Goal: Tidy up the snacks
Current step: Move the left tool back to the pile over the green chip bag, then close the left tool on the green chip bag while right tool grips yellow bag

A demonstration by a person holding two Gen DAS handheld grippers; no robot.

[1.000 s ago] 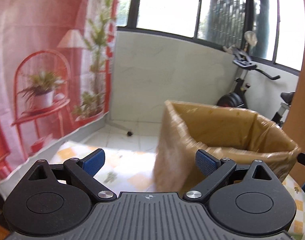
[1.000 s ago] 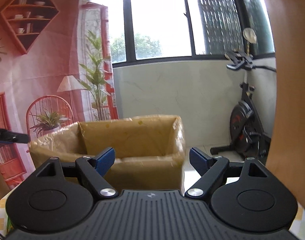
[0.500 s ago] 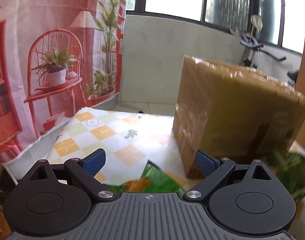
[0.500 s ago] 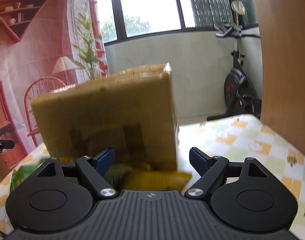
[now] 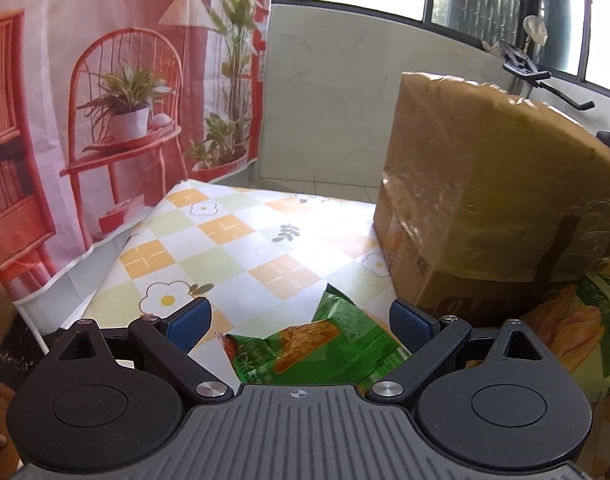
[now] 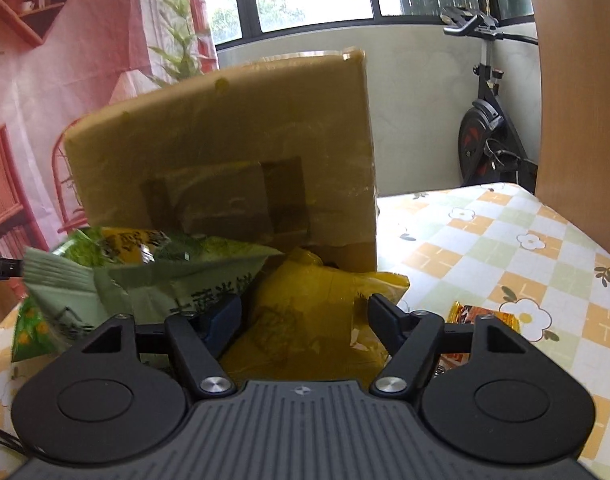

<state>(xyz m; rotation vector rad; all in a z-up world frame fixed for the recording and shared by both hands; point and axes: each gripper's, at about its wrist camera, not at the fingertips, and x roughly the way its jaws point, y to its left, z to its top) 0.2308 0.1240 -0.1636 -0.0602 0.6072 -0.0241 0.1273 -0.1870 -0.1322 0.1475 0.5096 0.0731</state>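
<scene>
A brown cardboard box (image 5: 485,184) (image 6: 225,152) wrapped in tape stands on the checked tablecloth (image 5: 225,240). In the left wrist view a green snack bag (image 5: 321,344) lies flat between the wide-apart fingers of my left gripper (image 5: 301,320), which is open and not touching it. A second green bag (image 5: 577,328) leans at the box's foot on the right. In the right wrist view a yellow snack bag (image 6: 305,320) lies between the fingers of my right gripper (image 6: 305,316), whose jaws are closing; the pads do not press on it. A pale green bag (image 6: 137,276) rests to its left.
A small orange packet (image 6: 473,316) lies on the tablecloth (image 6: 505,248) right of the right gripper. A printed pink backdrop (image 5: 105,100) hangs at the left, an exercise bike (image 6: 485,120) stands beyond the table, and a wooden panel (image 6: 581,100) rises at the right.
Both grippers have come down from above the box's open top to table level in front of it. The snack bags have come into view. The right gripper's fingers have narrowed.
</scene>
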